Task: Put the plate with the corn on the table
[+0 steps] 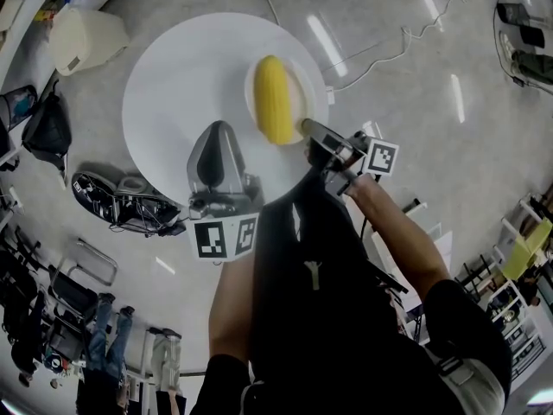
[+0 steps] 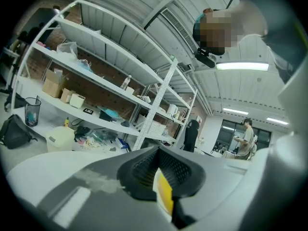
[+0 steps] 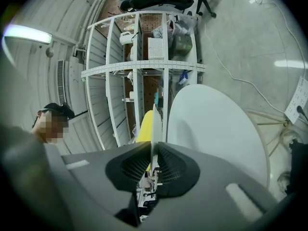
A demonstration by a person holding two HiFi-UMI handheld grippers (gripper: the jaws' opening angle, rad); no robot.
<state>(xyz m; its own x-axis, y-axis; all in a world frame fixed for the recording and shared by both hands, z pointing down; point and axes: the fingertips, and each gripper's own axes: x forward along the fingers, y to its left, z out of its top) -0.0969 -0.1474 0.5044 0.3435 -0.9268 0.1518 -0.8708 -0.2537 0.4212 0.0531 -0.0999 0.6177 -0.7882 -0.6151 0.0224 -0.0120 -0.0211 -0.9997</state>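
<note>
looks like the set-down step. the right gripper (image 1: 313, 133) is pinched narrow on the near rim of the plate (image 1: 300, 83), with the corn (image 1: 275, 99) lying on it. the plate hangs over the right side of the round white tabletop (image 1: 168, 93), upper middle of the head view. the right gripper view shows a gap between plate and tabletop, so not down yet imo. next move: bring it down flat, then let go, or the corn rolls. the right forearm (image 1: 406, 240) reaches in from lower right, gripper about level. the left gripper (image 1: 219, 132) sits just left of the plate, jaws together, not touching it. there's a yellow-white sliver at its seam, can't tell what.
</note>
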